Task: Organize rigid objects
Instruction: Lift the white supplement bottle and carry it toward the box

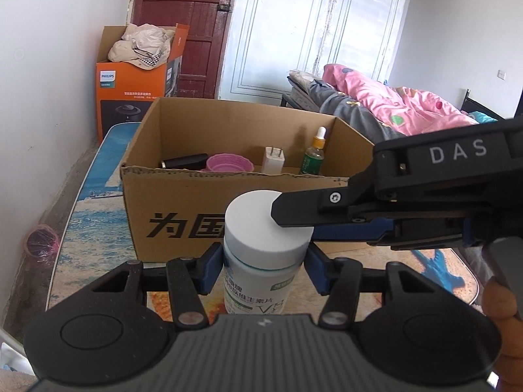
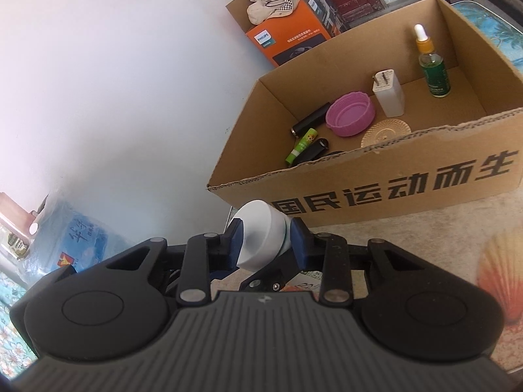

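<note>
Between the blue pads of the left gripper [image 1: 261,269] stands a white vitamin bottle [image 1: 258,281], clamped at its body just before the cardboard box [image 1: 183,202]. Its cap [image 2: 261,238] is pinched by the right gripper [image 2: 265,241], probably steadying or unscrewing it before boxing.

My desk [image 1: 98,202] wears a printed cover: blue sea with a sailing boat on the left, pale sand and an orange shell [image 2: 500,277] nearer me. The open cardboard box [image 1: 183,215] with bold black characters sits directly on it. I cannot tell whether the white bottle [image 1: 261,261] rests on it.
</note>
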The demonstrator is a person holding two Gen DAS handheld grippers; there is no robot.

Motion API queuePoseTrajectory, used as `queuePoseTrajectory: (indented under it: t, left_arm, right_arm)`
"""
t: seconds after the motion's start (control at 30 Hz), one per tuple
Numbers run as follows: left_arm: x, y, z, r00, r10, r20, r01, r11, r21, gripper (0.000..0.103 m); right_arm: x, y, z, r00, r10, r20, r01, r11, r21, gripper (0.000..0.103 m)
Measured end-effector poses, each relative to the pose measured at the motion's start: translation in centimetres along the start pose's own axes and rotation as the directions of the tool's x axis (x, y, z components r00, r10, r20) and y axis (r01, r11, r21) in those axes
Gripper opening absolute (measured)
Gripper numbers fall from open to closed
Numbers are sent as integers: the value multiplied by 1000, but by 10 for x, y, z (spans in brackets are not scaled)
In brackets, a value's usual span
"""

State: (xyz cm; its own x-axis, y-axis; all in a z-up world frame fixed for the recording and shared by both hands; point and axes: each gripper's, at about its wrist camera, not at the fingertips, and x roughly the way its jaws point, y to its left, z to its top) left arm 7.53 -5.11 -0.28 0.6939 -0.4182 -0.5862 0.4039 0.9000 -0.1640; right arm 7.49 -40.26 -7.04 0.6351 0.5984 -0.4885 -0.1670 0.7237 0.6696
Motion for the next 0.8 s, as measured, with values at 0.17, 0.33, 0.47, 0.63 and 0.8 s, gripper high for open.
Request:
queuePoseTrajectory:
  t: [0.17,0.33,0.47,0.63,0.8]
  left_arm:
    - [7,-17,-4,999,-24,-34,25,999,47,55]
    - [12,-26,-6,999,-11,-46,15,995,94,54]
    - [17,-27,-5,998,-8,-63,14,996,93,55]
    - [25,-30,-4,997,2,-80,6,994,106,56]
    - [32,-34,-5,996,12,-85,-2,994,113,56]
  right_arm:
    - [-15,-13,-9,999,-37,11,37,999,8,32]
    - [-16,-21,-11,998,-53,15,53,999,12,32]
    - [-15,-25,-11,999,-50,15,50,999,14,33]
    - [-15,-25,-10,999,-51,13,51,999,17,34]
    - [-14,-24,-10,998,-54,13,54,998,15,35]
